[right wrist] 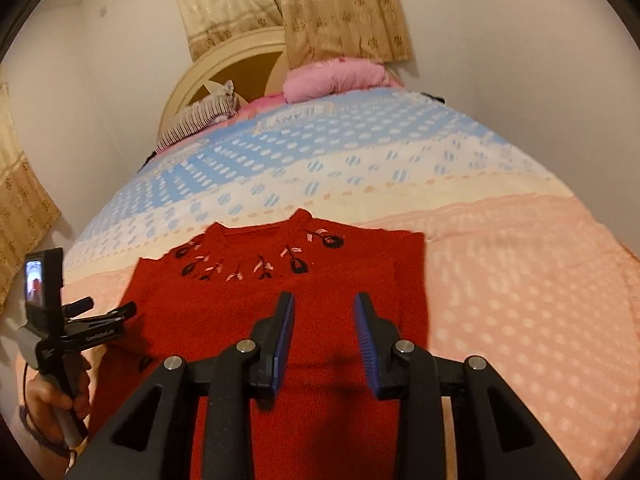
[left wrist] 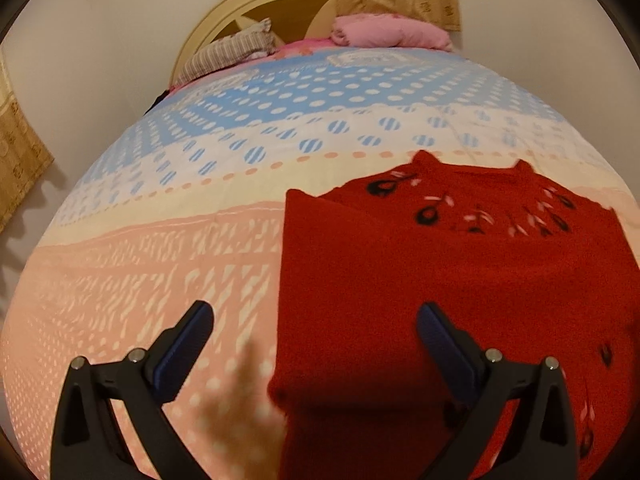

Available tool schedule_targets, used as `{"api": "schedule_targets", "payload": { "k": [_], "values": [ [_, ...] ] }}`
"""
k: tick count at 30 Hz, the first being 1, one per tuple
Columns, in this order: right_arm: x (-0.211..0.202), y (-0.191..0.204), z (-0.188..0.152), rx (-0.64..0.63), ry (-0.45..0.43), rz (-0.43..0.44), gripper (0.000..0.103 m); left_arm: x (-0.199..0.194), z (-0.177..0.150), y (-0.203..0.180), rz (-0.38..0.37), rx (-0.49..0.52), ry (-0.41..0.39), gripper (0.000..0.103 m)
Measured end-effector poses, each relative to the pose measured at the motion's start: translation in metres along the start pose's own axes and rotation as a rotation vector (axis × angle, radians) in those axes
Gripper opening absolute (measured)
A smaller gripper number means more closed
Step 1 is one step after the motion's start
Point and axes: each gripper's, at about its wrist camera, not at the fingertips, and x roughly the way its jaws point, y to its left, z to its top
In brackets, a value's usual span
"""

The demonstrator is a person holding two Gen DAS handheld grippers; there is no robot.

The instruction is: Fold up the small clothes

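Observation:
A small red knit sweater (left wrist: 460,280) with black and pink embroidered flowers near the neck lies flat on the bed, its sides folded in. It also shows in the right wrist view (right wrist: 332,280). My left gripper (left wrist: 314,316) is open and empty, hovering over the sweater's left edge. My right gripper (right wrist: 324,304) is open and empty, above the middle of the sweater. The left gripper (right wrist: 108,312) shows in the right wrist view at the sweater's left side, held by a hand.
The bed cover (left wrist: 160,264) is pink near me, cream and blue farther away. A striped pillow (left wrist: 228,52) and a pink pillow (left wrist: 384,32) lie at the round headboard (left wrist: 248,4). Curtains (right wrist: 288,4) hang behind; walls stand on both sides.

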Motion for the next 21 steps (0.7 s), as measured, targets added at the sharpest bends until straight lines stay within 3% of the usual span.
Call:
{"api": "schedule_targets", "payload": {
  "k": [8,10,13,18,21],
  "values": [
    [-0.134,-0.001,-0.027,-0.098,-0.127,-0.045,0.033,-0.065,-0.056,0.046,-0.241,0.04,-0.037,0.103],
    [-0.176,-0.006,-0.041,-0.116,-0.151,-0.045,0.055,-0.078,-0.075,0.057,-0.296,0.037,-0.028,0.103],
    [-0.212,-0.008,-0.064,-0.138,-0.141,-0.022,0.064,-0.097,-0.106,0.075,-0.356,0.016,-0.015,0.103],
    [-0.222,-0.002,-0.113,-0.204,-0.07,-0.019,0.064,-0.115,-0.158,0.091,-0.452,-0.063,0.024,0.101],
    [-0.192,-0.002,-0.15,-0.174,0.057,-0.001,0.064,-0.118,-0.186,0.086,-0.505,-0.055,0.072,0.091]
  ]
}}
